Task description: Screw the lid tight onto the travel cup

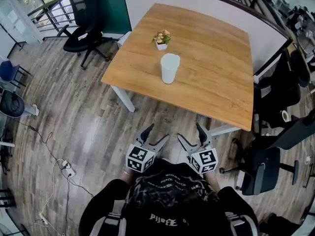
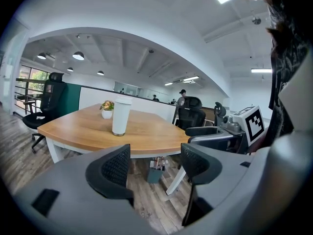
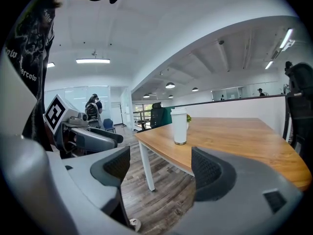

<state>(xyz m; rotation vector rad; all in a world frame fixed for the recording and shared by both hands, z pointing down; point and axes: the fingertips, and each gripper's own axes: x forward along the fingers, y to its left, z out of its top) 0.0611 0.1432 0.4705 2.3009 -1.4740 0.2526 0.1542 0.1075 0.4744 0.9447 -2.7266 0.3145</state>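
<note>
Jaws on both stand wide apart, nothing between them. The left gripper point(image 1: 156, 134) and right gripper point(image 1: 191, 132) hang over the floor on the near side, short of the square light-wood table point(image 1: 221, 97). The tall white travel cup point(image 1: 170, 68) stands upright mid-table with its white lid point(image 3: 179, 111) on top; how well it is seated is unclear.

Risks:
- Twisting the lid with the body unbraced likely spins or tips the cup.
- A tilted lid cross-threads.
- The small white potted plant point(image 1: 162, 39) just beyond could get knocked.

Count: two grippers, one cup, one lid, one plant, one table.

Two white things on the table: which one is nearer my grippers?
The tall white travel cup. The small flower pot with the plant stands beyond it, toward the far edge of the table, and is much shorter.
</note>
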